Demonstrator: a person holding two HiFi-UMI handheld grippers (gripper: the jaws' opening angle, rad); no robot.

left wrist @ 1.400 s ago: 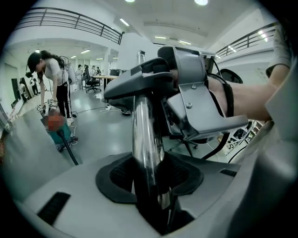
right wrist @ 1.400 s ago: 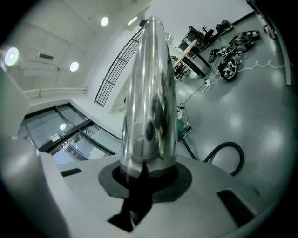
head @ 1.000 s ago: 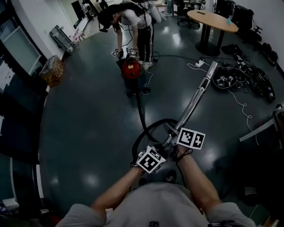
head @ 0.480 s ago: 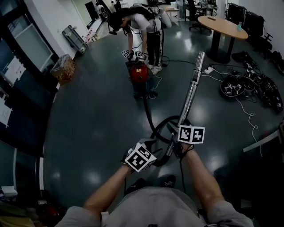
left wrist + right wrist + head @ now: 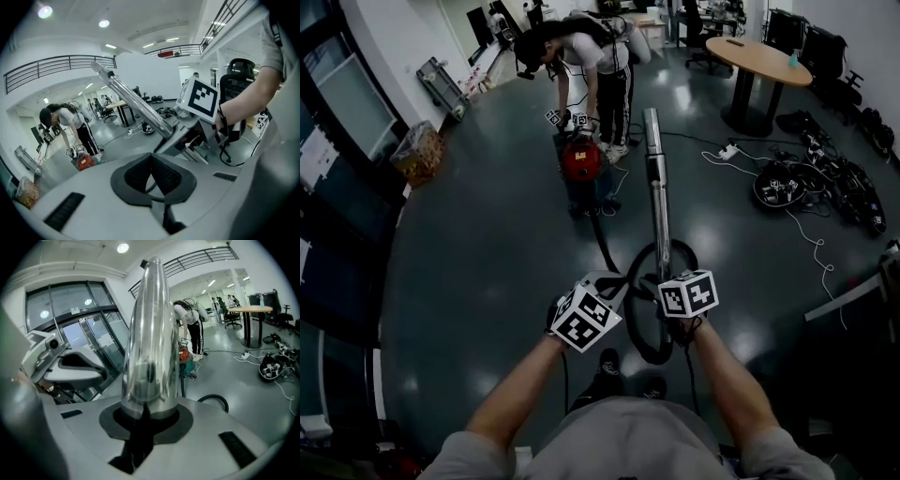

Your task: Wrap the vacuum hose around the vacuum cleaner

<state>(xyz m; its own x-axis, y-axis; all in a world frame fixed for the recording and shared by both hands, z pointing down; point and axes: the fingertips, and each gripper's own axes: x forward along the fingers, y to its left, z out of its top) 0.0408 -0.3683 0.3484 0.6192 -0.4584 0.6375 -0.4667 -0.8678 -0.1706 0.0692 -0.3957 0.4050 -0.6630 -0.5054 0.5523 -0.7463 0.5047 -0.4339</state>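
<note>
In the head view the red vacuum cleaner (image 5: 581, 159) stands on the dark floor ahead, and another person (image 5: 581, 52) bends over it. Its black hose (image 5: 602, 246) runs toward me and curls into a loop by my hands. My right gripper (image 5: 662, 281) is shut on the shiny metal wand (image 5: 656, 187), which points straight away; in the right gripper view the wand (image 5: 150, 333) rises from between the jaws of the right gripper (image 5: 144, 416). My left gripper (image 5: 602, 287) hangs left of the loop. The left gripper (image 5: 152, 174) has just closed its jaws, with nothing between them.
A round wooden table (image 5: 757, 47) stands far right. White cables and a power strip (image 5: 727, 150) and a heap of black gear (image 5: 787, 187) lie on the floor to the right. A full basket (image 5: 414, 150) sits by the glass wall at left.
The wand has swung from pointing up-right to pointing straight ahead. My left gripper has lifted up and left, off the hose loop, and now stands beside it.
</note>
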